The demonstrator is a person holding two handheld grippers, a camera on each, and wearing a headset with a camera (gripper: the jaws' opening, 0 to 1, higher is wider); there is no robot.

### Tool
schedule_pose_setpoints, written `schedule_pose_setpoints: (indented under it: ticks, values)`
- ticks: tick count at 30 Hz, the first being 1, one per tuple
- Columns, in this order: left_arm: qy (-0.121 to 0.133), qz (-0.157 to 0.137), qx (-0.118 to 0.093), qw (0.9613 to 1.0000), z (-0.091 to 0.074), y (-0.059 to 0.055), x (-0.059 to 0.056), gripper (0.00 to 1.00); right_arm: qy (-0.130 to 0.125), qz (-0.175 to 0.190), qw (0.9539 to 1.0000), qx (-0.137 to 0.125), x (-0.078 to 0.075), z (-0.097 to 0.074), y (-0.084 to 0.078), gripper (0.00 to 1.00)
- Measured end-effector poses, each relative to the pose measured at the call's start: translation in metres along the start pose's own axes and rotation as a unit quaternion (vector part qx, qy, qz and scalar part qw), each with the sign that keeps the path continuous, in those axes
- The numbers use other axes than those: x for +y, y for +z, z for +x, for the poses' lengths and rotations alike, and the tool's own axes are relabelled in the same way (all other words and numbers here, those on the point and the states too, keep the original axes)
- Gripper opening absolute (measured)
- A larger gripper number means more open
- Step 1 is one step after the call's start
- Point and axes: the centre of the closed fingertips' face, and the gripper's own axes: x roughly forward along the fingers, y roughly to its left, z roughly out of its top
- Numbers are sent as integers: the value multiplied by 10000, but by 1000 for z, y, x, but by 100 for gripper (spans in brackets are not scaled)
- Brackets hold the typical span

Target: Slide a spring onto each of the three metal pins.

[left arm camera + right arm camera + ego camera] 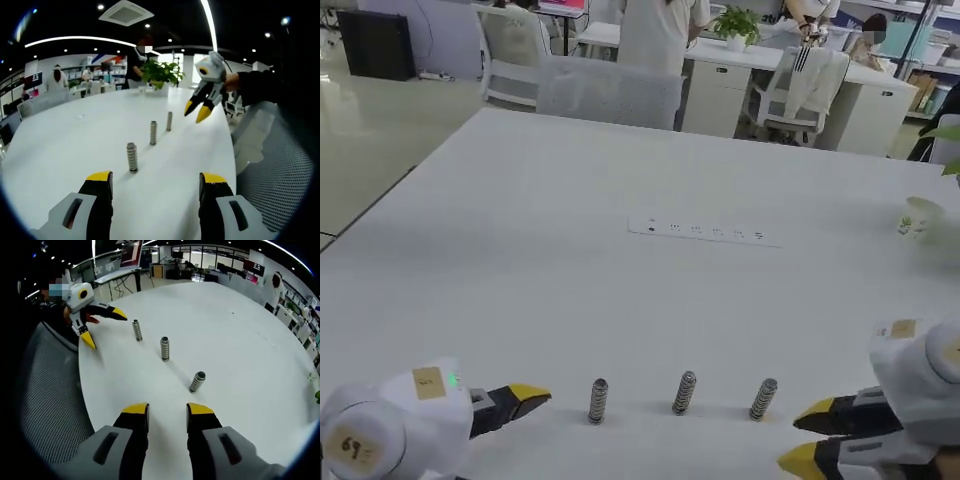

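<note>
Three coiled metal springs stand upright in a row near the table's front edge: left spring (598, 400), middle spring (685, 392), right spring (763, 398). Whatever pins they sit on are hidden inside the coils. My left gripper (523, 404) is just left of the row, open, with nothing between its yellow-tipped fingers (100, 176); the nearest spring (132, 156) is ahead of it. My right gripper (808, 438) is just right of the row, also open and holding nothing, with the closest spring (197, 382) slightly ahead of its fingertips (200, 409).
A white socket strip (705, 232) is set into the table's middle. A paper cup (918, 217) stands at the far right. Office chairs (610, 92) line the far edge. A grey mesh chair (55, 405) is close by the table's near edge.
</note>
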Motion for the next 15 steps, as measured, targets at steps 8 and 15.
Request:
schedule_pose_setpoints:
  ticks: [8, 15]
  values:
    - [21, 9, 15, 10000, 0, 1, 1, 66, -113, 14, 9997, -232, -9, -7, -9, 36]
    - [22, 10, 47, 10000, 1, -1, 1, 66, -73, -104, 9985, -525, -8, -5, -8, 55]
